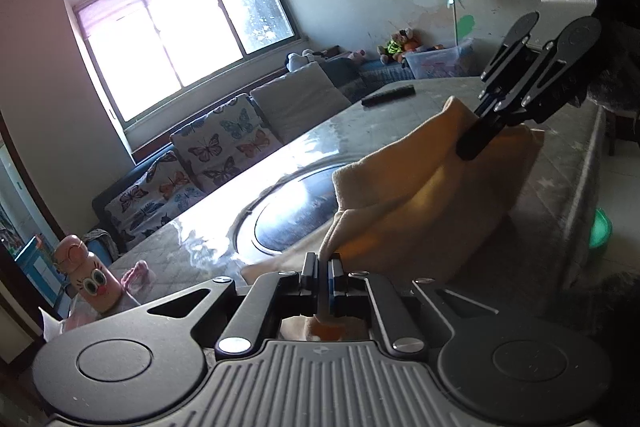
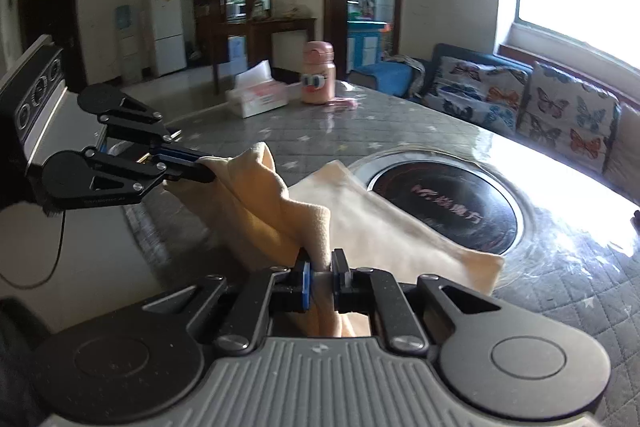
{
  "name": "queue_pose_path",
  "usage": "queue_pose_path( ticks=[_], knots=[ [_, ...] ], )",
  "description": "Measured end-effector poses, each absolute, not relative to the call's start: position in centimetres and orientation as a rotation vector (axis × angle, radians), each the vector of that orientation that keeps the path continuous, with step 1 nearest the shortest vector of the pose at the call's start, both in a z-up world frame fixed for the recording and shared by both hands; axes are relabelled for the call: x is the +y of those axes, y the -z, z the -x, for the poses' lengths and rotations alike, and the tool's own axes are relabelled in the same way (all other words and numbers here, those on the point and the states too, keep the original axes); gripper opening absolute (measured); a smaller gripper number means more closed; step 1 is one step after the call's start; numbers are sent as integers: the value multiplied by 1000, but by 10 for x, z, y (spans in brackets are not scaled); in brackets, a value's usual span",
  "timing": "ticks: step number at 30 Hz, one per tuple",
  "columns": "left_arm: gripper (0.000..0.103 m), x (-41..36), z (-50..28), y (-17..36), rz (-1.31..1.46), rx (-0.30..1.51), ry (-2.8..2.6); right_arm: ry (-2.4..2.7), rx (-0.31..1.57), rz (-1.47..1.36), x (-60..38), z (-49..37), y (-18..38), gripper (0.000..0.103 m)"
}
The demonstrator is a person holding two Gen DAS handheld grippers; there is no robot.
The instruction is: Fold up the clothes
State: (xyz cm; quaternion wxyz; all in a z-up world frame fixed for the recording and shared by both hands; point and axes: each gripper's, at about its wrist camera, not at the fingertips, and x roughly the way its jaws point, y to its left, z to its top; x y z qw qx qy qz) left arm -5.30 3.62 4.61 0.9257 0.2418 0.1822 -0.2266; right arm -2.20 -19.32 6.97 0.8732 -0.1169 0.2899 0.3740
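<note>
Two black hand-held grippers lift one edge of a pale yellow, soft fleece cloth (image 2: 360, 223) above a grey quilted table (image 2: 560, 291) under clear plastic. The left gripper (image 1: 323, 267) is pinched tight on a thin fold near one corner; the right gripper (image 2: 320, 269) is clamped on a thicker bunch at the other. The rest of the cloth trails onto the table, its far part overlapping the round black inset cooktop (image 2: 452, 207).

To fold cleanly, the two grips should probably travel level and together, the raised edge kept taut, carried over the lying part until the edges meet.

The cloth's near edge is hidden below both grippers, so its full outline and type cannot be made out. Window glare washes out part of the tabletop.
</note>
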Motion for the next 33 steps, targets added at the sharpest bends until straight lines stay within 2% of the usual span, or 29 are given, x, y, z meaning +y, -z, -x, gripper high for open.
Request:
queue_pose_path(
  ticks=[12, 18, 22, 24, 25, 33],
  knots=[
    [5, 28, -78, -15, -450, 499, 439, -685, 709, 179, -189, -91, -38, 9],
    [6, 26, -110, 14, -444, 579, 417, -639, 753, 135, -188, -127, -6, 10],
    [10, 25, -123, 22, -435, 605, 398, -604, 785, 97, -189, -144, 15, 11],
    [10, 23, -127, 23, -439, 609, 391, -585, 788, 81, -190, -149, 21, 15],
    [10, 23, -129, 23, -441, 611, 388, -578, 787, 74, -190, -151, 23, 20],
    [10, 28, -133, 10, -383, 596, 323, -539, 779, 89, -190, -159, 28, 31]
  ],
)
